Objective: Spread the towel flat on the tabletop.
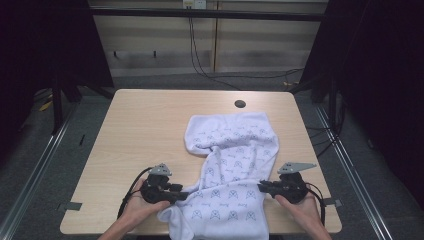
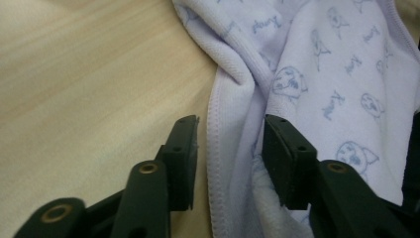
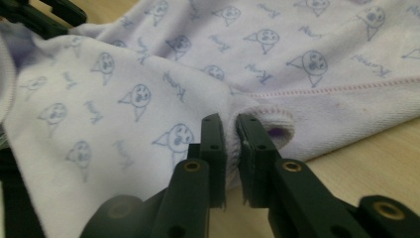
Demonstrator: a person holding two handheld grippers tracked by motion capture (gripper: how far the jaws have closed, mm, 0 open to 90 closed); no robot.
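High view: we see a white printed cloth (image 1: 227, 175) rumpled on the near half of the tabletop (image 1: 140, 130). Our right hand-held gripper (image 1: 263, 188) pinches its right hem; our left hand-held gripper (image 1: 184, 195) stands half-wide astride the left hem, unclamped. We judge the grasping step half done; next, the left jaws must clamp.

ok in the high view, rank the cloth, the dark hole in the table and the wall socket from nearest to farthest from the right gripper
1. cloth: at the right gripper, its near right edge pinched between the fingers.
2. dark hole: on the table's far side.
3. wall socket: farthest, at the back wall, top of the view.
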